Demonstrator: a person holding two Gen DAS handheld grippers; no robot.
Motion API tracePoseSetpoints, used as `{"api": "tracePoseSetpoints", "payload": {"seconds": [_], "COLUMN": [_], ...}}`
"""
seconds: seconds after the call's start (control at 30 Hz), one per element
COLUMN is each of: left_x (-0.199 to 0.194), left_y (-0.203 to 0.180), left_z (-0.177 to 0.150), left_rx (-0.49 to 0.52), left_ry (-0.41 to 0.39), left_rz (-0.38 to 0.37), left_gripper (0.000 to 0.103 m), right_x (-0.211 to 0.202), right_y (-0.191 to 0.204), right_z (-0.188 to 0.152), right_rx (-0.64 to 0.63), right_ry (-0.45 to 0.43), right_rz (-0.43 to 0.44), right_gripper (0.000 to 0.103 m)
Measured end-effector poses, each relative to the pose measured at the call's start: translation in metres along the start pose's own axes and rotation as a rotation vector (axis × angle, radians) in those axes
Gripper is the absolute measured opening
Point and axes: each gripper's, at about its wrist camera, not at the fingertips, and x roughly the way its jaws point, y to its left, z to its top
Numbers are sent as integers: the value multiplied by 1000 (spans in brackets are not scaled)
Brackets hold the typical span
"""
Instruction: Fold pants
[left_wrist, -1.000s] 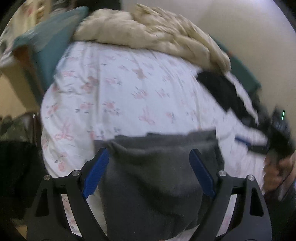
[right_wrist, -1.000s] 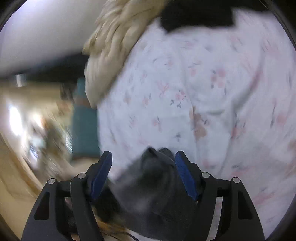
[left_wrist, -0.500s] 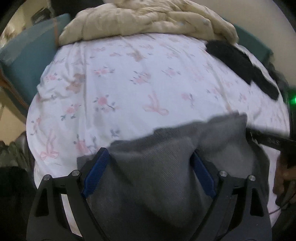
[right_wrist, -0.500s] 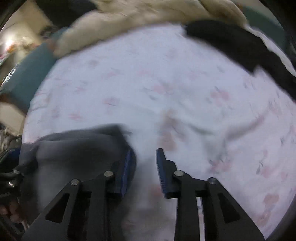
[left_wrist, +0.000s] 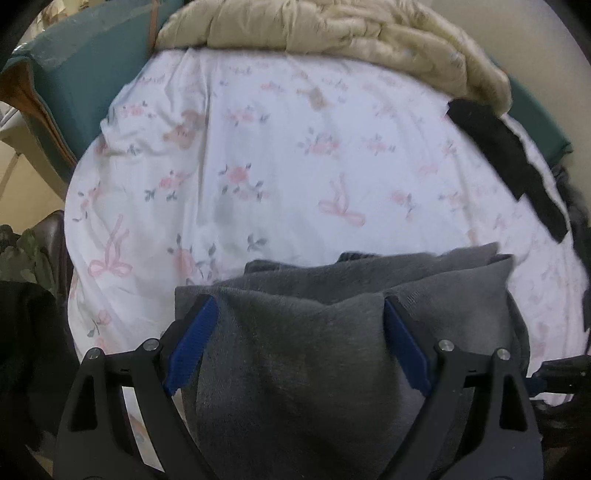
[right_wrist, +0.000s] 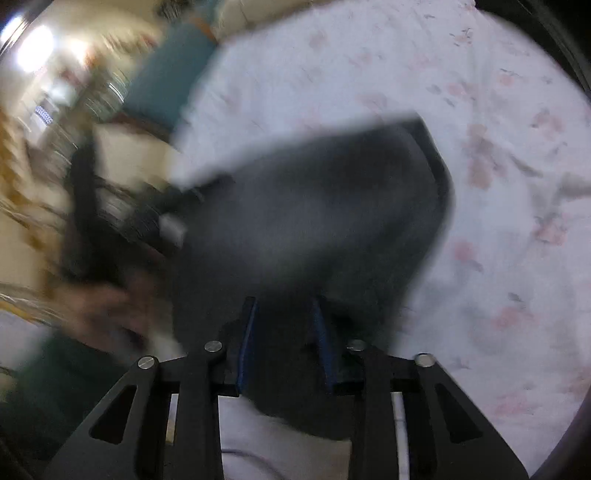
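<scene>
The grey pants (left_wrist: 306, 354) lie bunched on the floral bed sheet (left_wrist: 280, 155) at six o'clock in the left wrist view. The left gripper (left_wrist: 299, 314) has its fingers wide apart, the blue pads against the cloth on both sides. The right gripper (right_wrist: 284, 314) is closing its fingers with a fold of pants (right_wrist: 332, 206) between them. A black garment (left_wrist: 506, 162) lies at two o'clock, a cream quilt (left_wrist: 332, 29) at twelve.
</scene>
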Motion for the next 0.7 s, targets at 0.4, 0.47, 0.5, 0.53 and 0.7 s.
{"api": "tracePoseSetpoints", "payload": {"seconds": [0.4, 0.47, 0.5, 0.53, 0.7], "left_x": [-32, -53, -61, -67, -67], "left_y": [10, 23, 31, 38, 78], "left_z": [8, 10, 10, 9, 1], "left_rx": [-51, -90, -110, -125, -137], "left_ry": [-82, -121, -133, -136, -125], "left_rz": [-54, -72, -67, -59, 17], "left_gripper": [88, 88, 88, 88, 85], "right_x": [-59, -72, -74, -75, -54], "right_y": [-63, -58, -58, -60, -61], "right_z": [-9, 4, 11, 18, 42], "right_rx": [142, 126, 126, 130, 152], "right_ry": [-176, -238, -250, -266, -305], "right_rz": [-210, -132, -111, -87, -44], "right_gripper": [9, 11, 17, 33, 66]}}
